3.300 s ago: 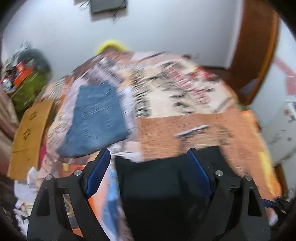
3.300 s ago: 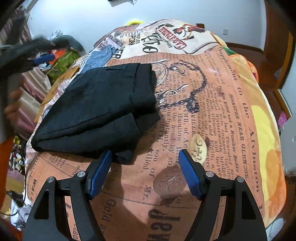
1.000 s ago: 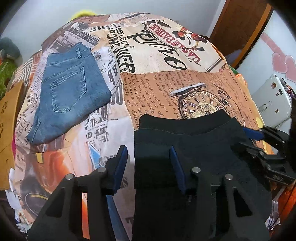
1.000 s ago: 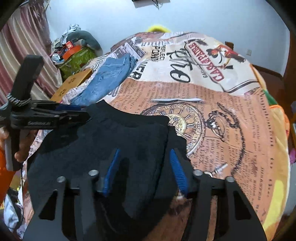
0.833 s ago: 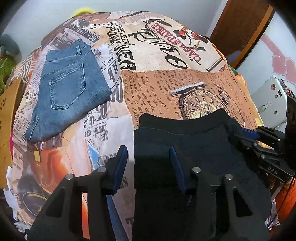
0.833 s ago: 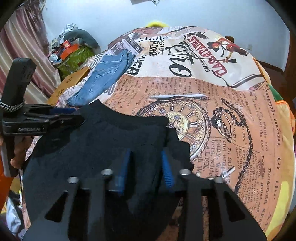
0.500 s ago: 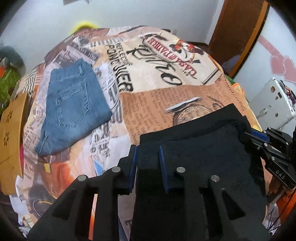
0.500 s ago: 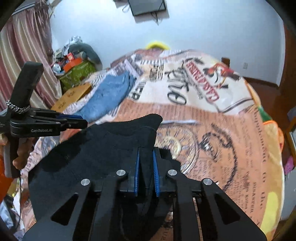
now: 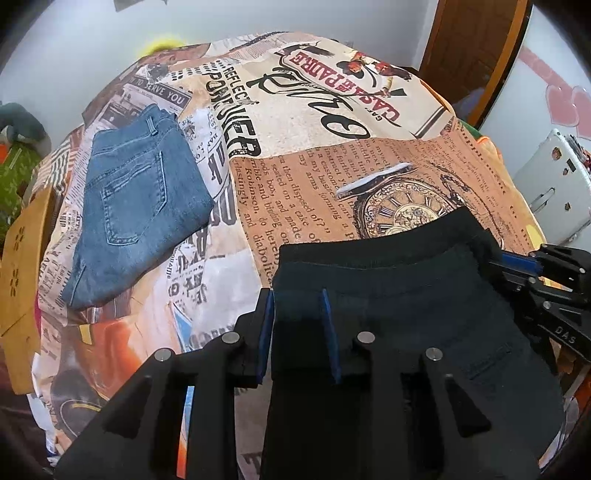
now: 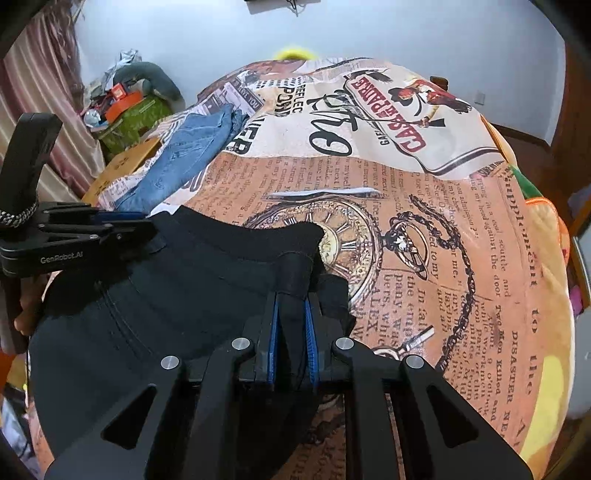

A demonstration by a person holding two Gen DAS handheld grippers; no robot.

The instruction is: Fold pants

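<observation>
i had the left gripper (image 9: 297, 325) clamped on the black pants (image 9: 424, 295), right gripper (image 10: 291, 332) pinching their other corner, folded jeans (image 9: 140, 206) well apart on the printed blanket (image 9: 314, 110)

Left wrist view: rides behind the left gripper (image 9: 297, 330), looking steeply down and forward, close over the black pants (image 9: 406, 295).
Right wrist view: rides behind the right gripper (image 10: 291, 334), tilted down, close above the same pants, facing the far wall (image 10: 369, 33).
Shared: printed blanket (image 9: 314, 184), folded blue jeans (image 9: 140, 206), pocket-watch print (image 10: 340, 240); each view shows the other gripper at its edge.
</observation>
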